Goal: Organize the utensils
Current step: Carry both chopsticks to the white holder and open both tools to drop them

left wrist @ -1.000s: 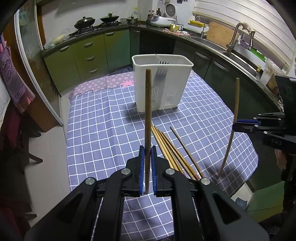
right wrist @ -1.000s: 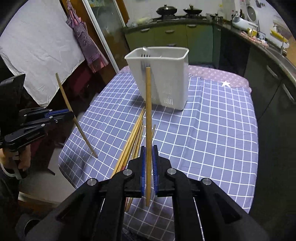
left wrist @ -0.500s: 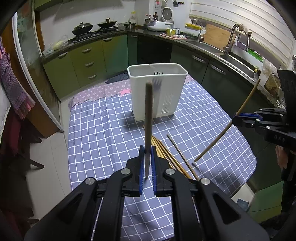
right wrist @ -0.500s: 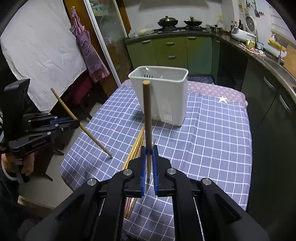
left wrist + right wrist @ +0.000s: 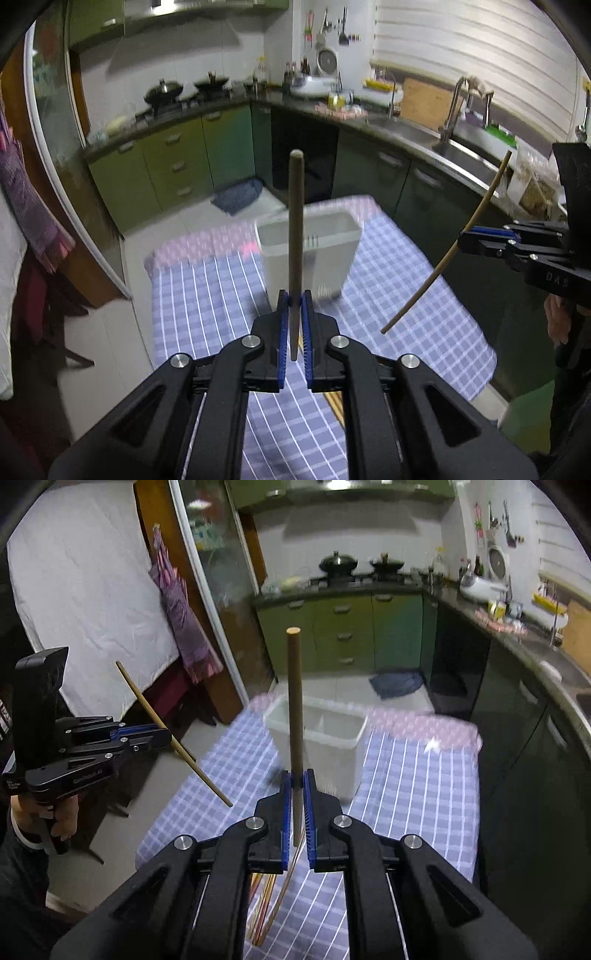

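My left gripper (image 5: pixel 294 301) is shut on a wooden chopstick (image 5: pixel 296 236) that stands upright between its blue pads. My right gripper (image 5: pixel 297 777) is shut on a second chopstick (image 5: pixel 294 709), also upright. Each gripper shows in the other's view: the right gripper (image 5: pixel 463 240) holds its chopstick (image 5: pixel 448 253) slanted, and the left gripper (image 5: pixel 166 734) holds its chopstick (image 5: pixel 173 734) slanted too. Both hang above the checked tablecloth (image 5: pixel 406 295). The white utensil holder (image 5: pixel 317 254) stands beyond them on the table, also seen as the white utensil holder (image 5: pixel 325 738). Several loose chopsticks (image 5: pixel 273 893) lie on the cloth below my grippers.
Green kitchen cabinets (image 5: pixel 166 166) and a counter with a sink (image 5: pixel 461 147) wrap around the table's far and right sides. A stove with pans (image 5: pixel 354 565) sits at the back. A person's hand (image 5: pixel 55 819) grips the left tool. A white sheet (image 5: pixel 85 590) hangs at left.
Both grippers have risen with their chopsticks, whose lower tips have left the cloth. The holder and table look smaller and farther below.
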{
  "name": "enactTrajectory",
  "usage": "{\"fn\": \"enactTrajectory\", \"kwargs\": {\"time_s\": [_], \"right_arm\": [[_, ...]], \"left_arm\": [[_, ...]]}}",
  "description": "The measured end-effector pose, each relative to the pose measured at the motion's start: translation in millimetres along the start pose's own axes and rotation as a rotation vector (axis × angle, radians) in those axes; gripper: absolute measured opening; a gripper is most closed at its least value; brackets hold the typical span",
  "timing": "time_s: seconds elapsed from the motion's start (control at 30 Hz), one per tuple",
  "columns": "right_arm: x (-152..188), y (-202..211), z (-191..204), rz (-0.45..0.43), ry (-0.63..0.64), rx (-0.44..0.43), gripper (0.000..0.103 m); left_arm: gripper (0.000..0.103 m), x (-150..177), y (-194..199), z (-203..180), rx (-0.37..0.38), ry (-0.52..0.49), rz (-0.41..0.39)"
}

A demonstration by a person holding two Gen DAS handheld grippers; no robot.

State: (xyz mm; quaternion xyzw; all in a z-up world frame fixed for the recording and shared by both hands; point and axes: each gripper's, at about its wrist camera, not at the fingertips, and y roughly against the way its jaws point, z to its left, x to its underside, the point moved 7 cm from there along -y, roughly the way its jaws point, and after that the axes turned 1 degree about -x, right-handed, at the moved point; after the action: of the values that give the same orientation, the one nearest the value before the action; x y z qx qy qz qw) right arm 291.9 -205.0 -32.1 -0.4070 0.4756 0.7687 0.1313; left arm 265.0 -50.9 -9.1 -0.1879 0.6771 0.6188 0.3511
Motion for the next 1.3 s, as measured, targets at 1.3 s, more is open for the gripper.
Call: {"fn": "enactTrajectory", "kwargs": {"time_s": [1.3], "right_arm": [[-68,-58,-33,-0.091,-0.021,0.068,0.029]], "left_arm": [[0.016,-67,-67,4,-0.033,0.066,-0.046]]}}
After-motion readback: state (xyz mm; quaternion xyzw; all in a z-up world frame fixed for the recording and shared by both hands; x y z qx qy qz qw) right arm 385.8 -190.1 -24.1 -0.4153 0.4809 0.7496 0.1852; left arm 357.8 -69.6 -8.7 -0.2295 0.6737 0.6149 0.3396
